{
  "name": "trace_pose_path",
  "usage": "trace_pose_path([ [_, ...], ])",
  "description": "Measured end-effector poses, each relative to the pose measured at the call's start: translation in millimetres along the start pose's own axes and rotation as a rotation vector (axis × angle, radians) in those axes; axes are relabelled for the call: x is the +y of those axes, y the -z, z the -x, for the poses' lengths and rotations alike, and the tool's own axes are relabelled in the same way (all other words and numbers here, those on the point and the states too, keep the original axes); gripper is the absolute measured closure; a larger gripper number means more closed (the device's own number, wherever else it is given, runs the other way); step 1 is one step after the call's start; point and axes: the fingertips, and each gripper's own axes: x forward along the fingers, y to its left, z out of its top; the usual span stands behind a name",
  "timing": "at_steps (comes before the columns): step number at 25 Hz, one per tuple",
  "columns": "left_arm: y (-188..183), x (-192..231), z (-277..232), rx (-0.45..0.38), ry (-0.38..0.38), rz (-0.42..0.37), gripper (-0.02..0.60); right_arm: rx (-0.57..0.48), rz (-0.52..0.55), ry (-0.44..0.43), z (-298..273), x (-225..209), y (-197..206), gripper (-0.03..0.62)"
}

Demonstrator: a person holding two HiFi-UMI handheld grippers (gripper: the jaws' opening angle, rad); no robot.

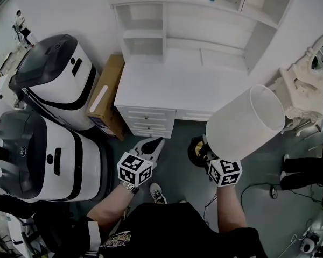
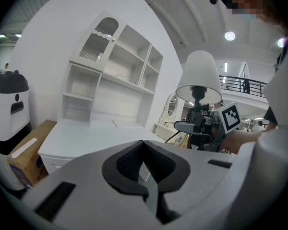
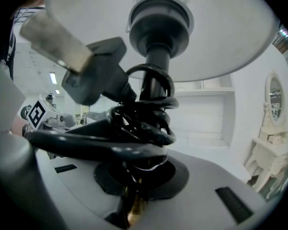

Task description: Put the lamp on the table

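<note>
The lamp has a white drum shade (image 1: 245, 123), a dark stem wrapped in coiled black cord (image 3: 146, 116) and a brass foot (image 1: 196, 151). My right gripper (image 1: 208, 156) is shut on the lamp's stem; in the right gripper view the brass part (image 3: 134, 209) sits between its jaws, with the plug (image 3: 93, 75) hanging beside it. The lamp is held in the air in front of the white table (image 1: 177, 85), tilted to the right. My left gripper (image 1: 149, 145) hovers left of the lamp, shut and empty (image 2: 146, 176). From there the lamp (image 2: 198, 78) shows to the right.
Two white-and-black machines (image 1: 54, 79) (image 1: 37, 157) stand at the left, with a cardboard box (image 1: 105, 97) between them and the table. White shelves (image 1: 204, 15) rise behind the tabletop. An ornate white mirror stand (image 1: 312, 74) is at the right. Cables lie on the dark floor (image 1: 258, 190).
</note>
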Motion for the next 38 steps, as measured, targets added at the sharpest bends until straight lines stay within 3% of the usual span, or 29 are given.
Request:
trace_pose_path([
  [11,-7.0,36.9,-6.0,0.001,-0.046,0.016,0.581,0.008,0.017,-0.05,-48.2,-1.5,-10.8,0.531],
  [26,-37.1,66.4,-96.1,-0.027,-0.201,0.065,0.581,0.022,0.111,-0.202,-135.9,-86.3,-25.2,0.531],
  [38,-38.4,94.0,-162.2,-0.012,-0.24,0.085,0.581,0.047,0.085,-0.257,-207.6,-136.3,-10.8,0.531],
])
